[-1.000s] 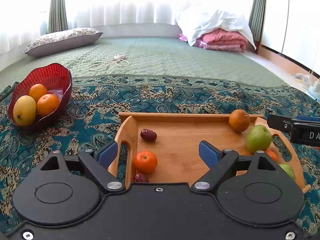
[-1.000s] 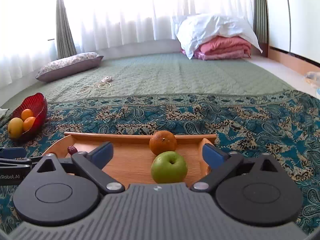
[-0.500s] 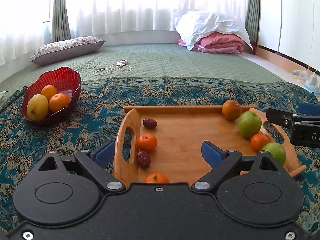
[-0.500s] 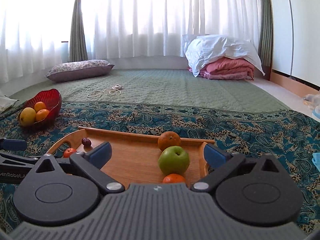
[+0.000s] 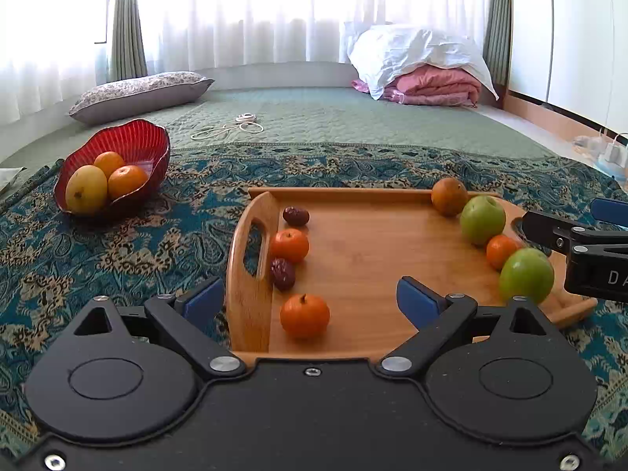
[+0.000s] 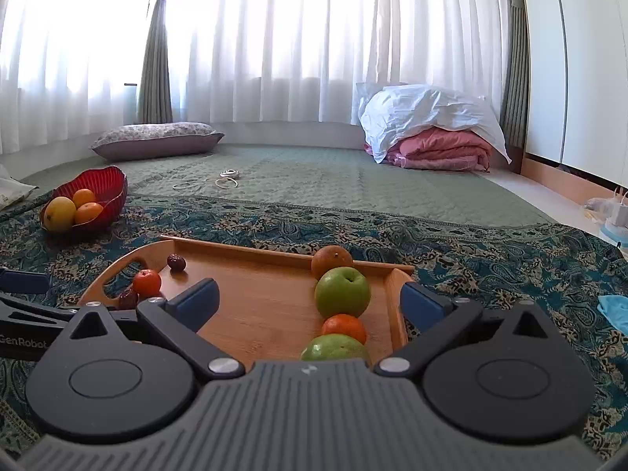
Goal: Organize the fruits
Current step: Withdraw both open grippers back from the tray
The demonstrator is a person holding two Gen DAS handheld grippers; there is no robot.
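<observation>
Left gripper (image 5: 310,300) hovers with its jaws spread wide, straddling the near left handle of the wooden tray (image 5: 369,251); a small orange (image 5: 304,315) sits just ahead between its fingers, with a dark date (image 5: 282,273), another orange (image 5: 289,245) and a second date (image 5: 296,216) lined up beyond it along the handle; right gripper (image 6: 308,302) is splayed open too, nothing held; straight ahead of it run a green apple (image 6: 334,349), a tangerine (image 6: 344,328), a bigger apple (image 6: 342,291) and a brownish orange (image 6: 331,261); far off to its left, the red bowl (image 6: 106,186) holds more fruit.
</observation>
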